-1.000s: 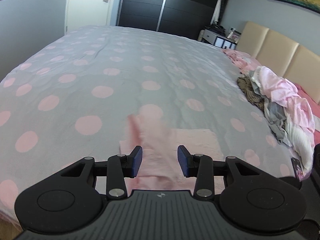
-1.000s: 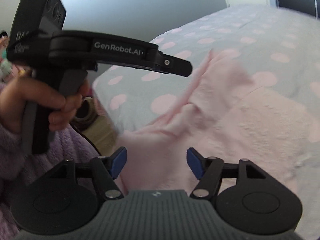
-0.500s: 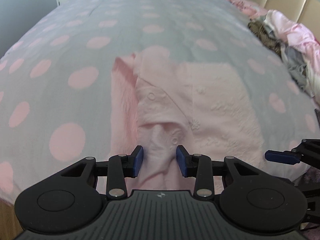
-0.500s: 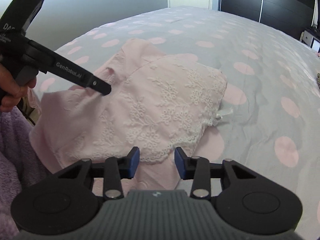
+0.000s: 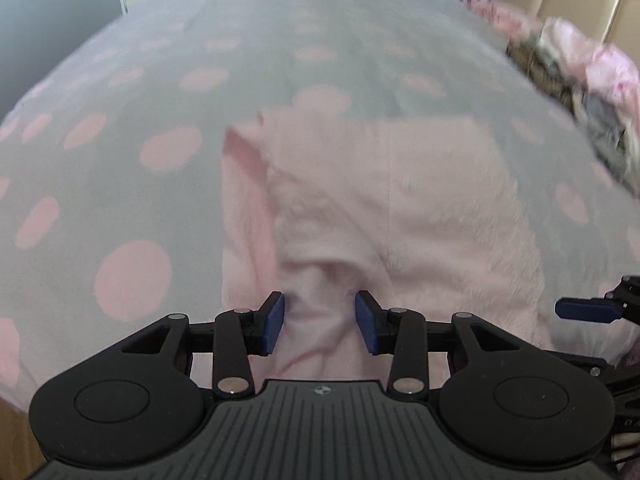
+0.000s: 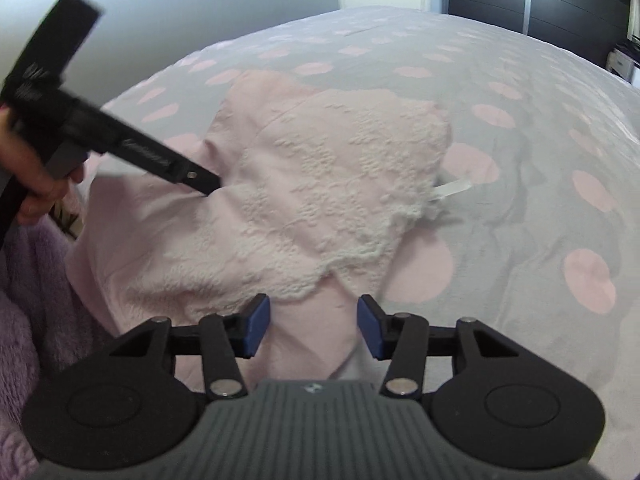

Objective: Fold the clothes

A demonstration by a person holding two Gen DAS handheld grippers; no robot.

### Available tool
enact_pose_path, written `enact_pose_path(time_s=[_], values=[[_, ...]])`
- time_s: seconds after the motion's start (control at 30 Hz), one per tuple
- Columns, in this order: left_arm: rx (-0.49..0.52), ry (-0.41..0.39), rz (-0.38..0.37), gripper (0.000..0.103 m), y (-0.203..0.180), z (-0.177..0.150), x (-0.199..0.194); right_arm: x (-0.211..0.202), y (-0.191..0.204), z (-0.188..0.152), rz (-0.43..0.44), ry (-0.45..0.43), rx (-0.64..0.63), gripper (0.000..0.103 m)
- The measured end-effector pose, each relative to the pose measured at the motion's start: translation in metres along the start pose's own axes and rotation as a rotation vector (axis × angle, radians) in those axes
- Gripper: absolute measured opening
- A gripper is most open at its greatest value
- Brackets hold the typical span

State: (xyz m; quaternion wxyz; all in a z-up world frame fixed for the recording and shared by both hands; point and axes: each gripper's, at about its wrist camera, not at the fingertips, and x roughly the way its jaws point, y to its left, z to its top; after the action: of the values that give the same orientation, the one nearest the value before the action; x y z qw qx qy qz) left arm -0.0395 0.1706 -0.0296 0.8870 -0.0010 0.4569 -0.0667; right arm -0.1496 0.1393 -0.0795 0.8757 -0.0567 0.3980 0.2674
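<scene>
Lying partly doubled ahead of both claws on the spotted bedspread [image 6: 540,128], the pink lace top [image 6: 328,184] has cloth bunched between the parted fingers of the left gripper [image 5: 320,322] and right gripper [image 6: 314,326], neither visibly pinching it, while a heap of clothes [image 5: 588,92] waits far right.

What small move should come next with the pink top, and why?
Probably close both grippers on the near edge of the top. The left gripper and right gripper are both open, each with pink cloth between its fingers, and the top lies flat on the bed, not yet gripped.
</scene>
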Motion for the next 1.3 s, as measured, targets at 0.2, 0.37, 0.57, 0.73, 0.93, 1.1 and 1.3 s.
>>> enact_pose_path(time_s=[0.2, 0.37, 0.57, 0.73, 0.93, 1.1, 1.3], values=[[-0.068, -0.047, -0.023, 0.060, 0.018, 0.006, -0.010, -0.005, -0.030, 0.008, -0.066, -0.029, 0.144, 0.063], [-0.099, -0.004, -0.015, 0.067, 0.025, 0.007, 0.006, -0.003, -0.044, 0.016, -0.055, -0.024, 0.254, 0.069], [-0.214, 0.062, -0.077, 0.073, 0.048, -0.005, 0.022, 0.013, -0.055, 0.025, -0.043, 0.000, 0.333, 0.071], [-0.255, 0.107, -0.107, 0.079, 0.059, -0.015, 0.036, 0.030, -0.064, 0.027, -0.003, 0.038, 0.411, 0.073], [-0.279, 0.104, -0.139, 0.080, 0.064, -0.017, 0.043, 0.046, -0.071, 0.025, 0.040, 0.065, 0.472, 0.079], [-0.259, 0.094, -0.170, 0.080, 0.062, -0.014, 0.052, 0.053, -0.066, 0.026, 0.047, 0.064, 0.448, 0.083], [-0.231, 0.067, -0.224, 0.080, 0.058, -0.011, 0.060, 0.063, -0.059, 0.028, 0.081, 0.034, 0.434, 0.083]])
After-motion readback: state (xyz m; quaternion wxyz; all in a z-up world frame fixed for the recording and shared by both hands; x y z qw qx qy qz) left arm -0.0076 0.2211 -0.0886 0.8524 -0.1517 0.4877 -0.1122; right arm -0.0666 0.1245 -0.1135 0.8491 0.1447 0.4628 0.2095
